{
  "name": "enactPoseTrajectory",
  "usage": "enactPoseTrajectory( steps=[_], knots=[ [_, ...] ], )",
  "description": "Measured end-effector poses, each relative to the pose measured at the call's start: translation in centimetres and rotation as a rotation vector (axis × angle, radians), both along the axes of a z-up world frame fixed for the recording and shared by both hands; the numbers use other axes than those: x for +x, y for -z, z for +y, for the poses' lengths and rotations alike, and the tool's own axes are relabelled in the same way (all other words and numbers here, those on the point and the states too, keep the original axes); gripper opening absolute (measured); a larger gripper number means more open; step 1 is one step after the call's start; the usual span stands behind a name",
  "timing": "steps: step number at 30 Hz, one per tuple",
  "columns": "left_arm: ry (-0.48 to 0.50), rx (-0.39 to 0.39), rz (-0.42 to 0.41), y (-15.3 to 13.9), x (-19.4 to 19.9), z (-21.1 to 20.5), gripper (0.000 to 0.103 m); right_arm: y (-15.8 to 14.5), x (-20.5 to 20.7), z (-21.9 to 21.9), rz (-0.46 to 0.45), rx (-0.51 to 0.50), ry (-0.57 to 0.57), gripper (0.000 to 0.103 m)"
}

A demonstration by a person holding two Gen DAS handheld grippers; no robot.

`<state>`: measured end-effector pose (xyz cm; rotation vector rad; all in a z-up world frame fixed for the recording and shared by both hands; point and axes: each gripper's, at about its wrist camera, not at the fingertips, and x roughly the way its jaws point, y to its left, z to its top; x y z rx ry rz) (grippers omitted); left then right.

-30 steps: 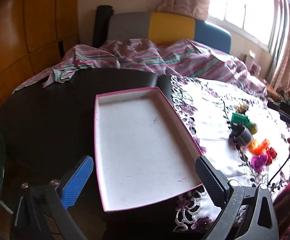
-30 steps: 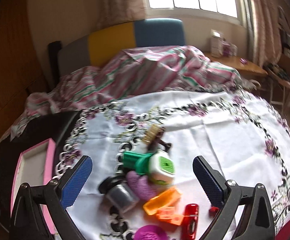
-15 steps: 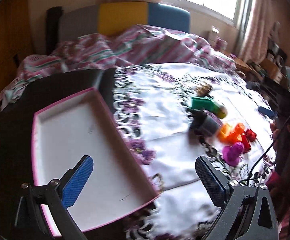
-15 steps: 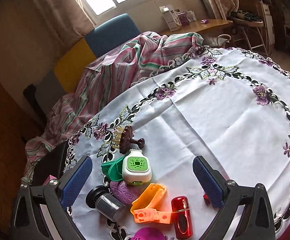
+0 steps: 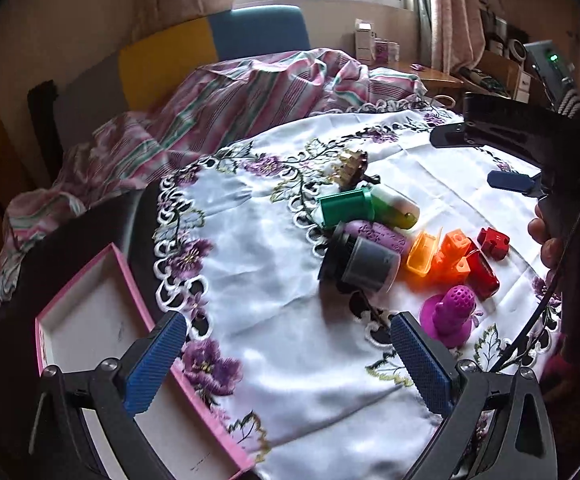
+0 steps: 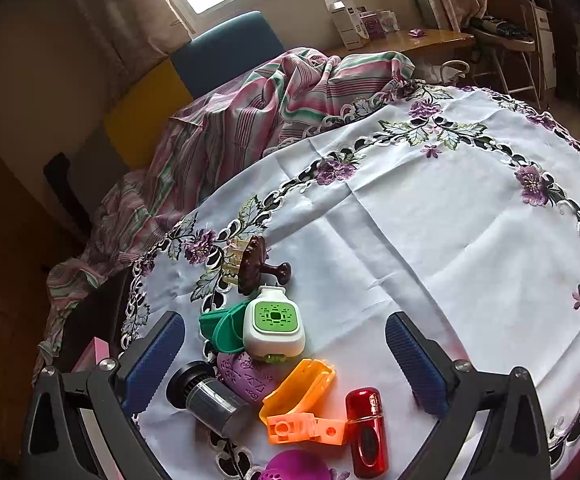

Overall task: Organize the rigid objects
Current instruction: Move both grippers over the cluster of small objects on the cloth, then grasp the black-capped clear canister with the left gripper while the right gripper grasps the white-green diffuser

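1. The left gripper (image 5: 287, 356) hangs released and empty, over the cloth edge beside the pink-rimmed box (image 5: 89, 320).
2. The right gripper (image 6: 283, 356) is spread wide, grasping nothing, above the toy cluster.
3. Clustered on the embroidered tablecloth (image 6: 430, 240): green-and-white case (image 6: 273, 324), grey cylinder (image 6: 209, 398), orange clip (image 6: 302, 396), red capsule (image 6: 366, 428).
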<state>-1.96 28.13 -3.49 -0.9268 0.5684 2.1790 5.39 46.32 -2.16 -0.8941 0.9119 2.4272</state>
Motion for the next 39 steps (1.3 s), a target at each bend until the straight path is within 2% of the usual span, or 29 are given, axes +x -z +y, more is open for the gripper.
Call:
enactPoseTrajectory(
  steps=[7,15,21,28,33,36,39],
  knots=[
    [0.057,-0.023,0.009,0.5,0.1,2.2,0.103,0.2,0.0,0.3,0.002,-0.015,0.009,0.103],
    [0.071,-0.025,-0.024,1.2,-0.6,3.4,0.103,0.4,0.0,0.5,0.001,-0.031,0.010,0.103],
    [0.102,-0.012,-0.036,1.6,-1.3,4.6,0.103,0.5,0.2,0.8,0.001,-0.044,0.022,0.103],
    [0.142,0.017,-0.096,2.3,-3.4,5.7,0.102,0.6,0.0,0.9,-0.005,-0.054,0.021,0.103],
    [0.214,-0.021,-0.101,3.1,-3.8,7.0,0.102,0.6,0.0,0.9,-0.004,-0.057,0.020,0.103],
    [0.258,-0.084,-0.064,4.2,-3.5,8.3,0.102,0.6,0.0,0.9,-0.004,-0.060,0.022,0.103],
    [0.279,-0.108,-0.046,4.8,-3.7,9.1,0.102,0.7,0.0,0.9,-0.005,-0.063,0.022,0.103]
  ],
)
